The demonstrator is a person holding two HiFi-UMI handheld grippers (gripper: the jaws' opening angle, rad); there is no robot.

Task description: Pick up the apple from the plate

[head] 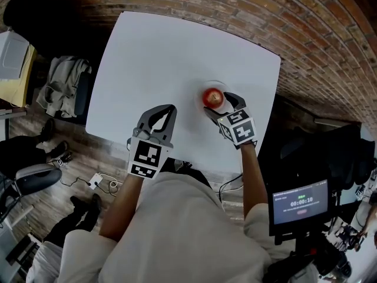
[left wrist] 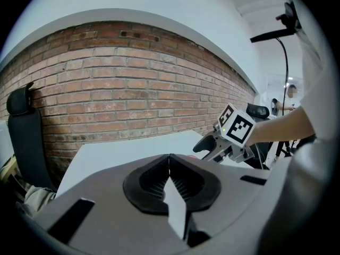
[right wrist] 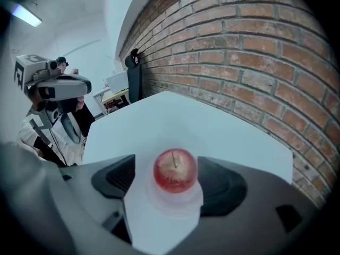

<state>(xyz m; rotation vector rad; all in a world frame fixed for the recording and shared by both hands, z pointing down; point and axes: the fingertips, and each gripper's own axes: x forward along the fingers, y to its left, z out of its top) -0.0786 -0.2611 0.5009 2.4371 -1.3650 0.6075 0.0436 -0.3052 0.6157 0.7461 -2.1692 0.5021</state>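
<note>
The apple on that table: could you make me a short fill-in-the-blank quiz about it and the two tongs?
The apple sits on a small plate and its colour is ____.
The right tongs stand ____, one jaw on each side of the apple, not pressing it.
The left tongs are ____ and hold nothing.
The wall beyond the table is built of ____.
Missing words: red; open; shut; brick.

1. A red brick wall [head: 247, 5] runs behind the far edge of the white table [head: 165, 58].
2. Wooden plank floor [head: 76, 152] lies left of the table and carries a white power strip [head: 94, 181].
3. A chair [head: 62, 84] draped in grey clothing stands near the table's left edge.
4. A timer screen [head: 300, 202] glows at lower right.
5. A strip light [right wrist: 26, 16] shines overhead.
</note>
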